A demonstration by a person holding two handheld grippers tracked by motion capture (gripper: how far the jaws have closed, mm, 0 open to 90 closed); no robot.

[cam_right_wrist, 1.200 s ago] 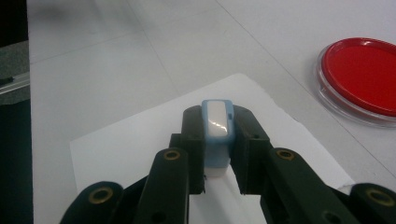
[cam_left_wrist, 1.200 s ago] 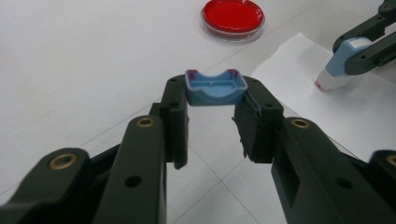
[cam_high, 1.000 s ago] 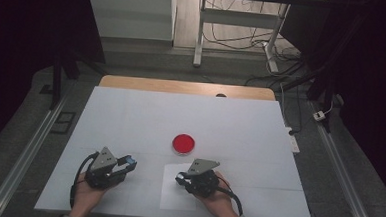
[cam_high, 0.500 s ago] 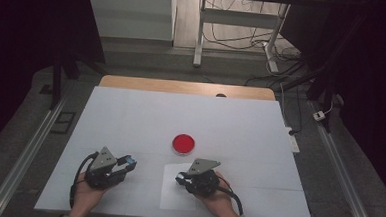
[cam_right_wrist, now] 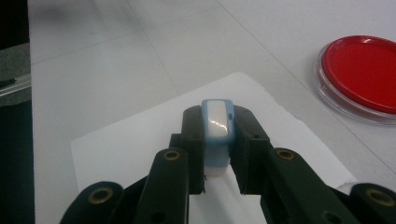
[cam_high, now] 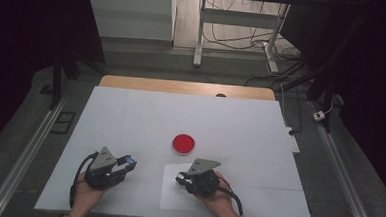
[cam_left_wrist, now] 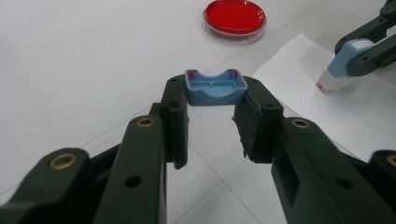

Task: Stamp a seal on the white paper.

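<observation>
Nothing moved, left gripper (cam_left_wrist: 212,128) holds blue cap (cam_left_wrist: 215,87) (unlabelled), right gripper (cam_right_wrist: 217,151) stamp (cam_right_wrist: 217,128)

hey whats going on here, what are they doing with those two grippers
A person works two handheld grippers at a white table. The left gripper has its jaws clamped on a small blue cap. The right gripper holds a blue and white stamp, its end down on a sheet of paper. It looks like the cap has come off the stamp and a print is being made. A red dish sits just beyond the paper.
</observation>
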